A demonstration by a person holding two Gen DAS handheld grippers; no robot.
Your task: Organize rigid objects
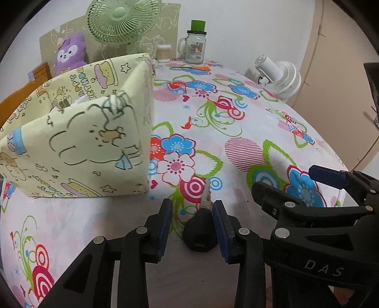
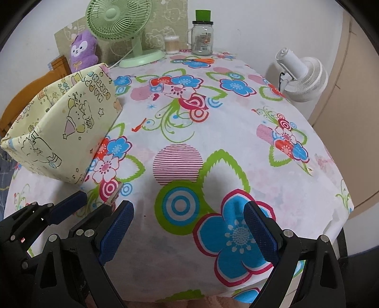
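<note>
left gripper (image 1: 192, 227) low over the flowered tablecloth (image 1: 248, 123), jaws partly spread — a small tool with a black handle (image 1: 200, 233) stands between the blue pads, right pad (image 1: 221, 231) right against it, left pad clear of it, so no pinch. its pale tip leans away toward the far side. yellow cartoon-print fabric box (image 1: 78, 142) sits just far-left of it, open at the top (contents too hidden to tell). right gripper (image 2: 188, 233) hangs near-right, jaws spread wide over a blue flower, nothing between them. far edge: green fan (image 2: 119, 19), glass mug jar (image 2: 201, 39), purple plush (image 2: 83, 51).
</note>
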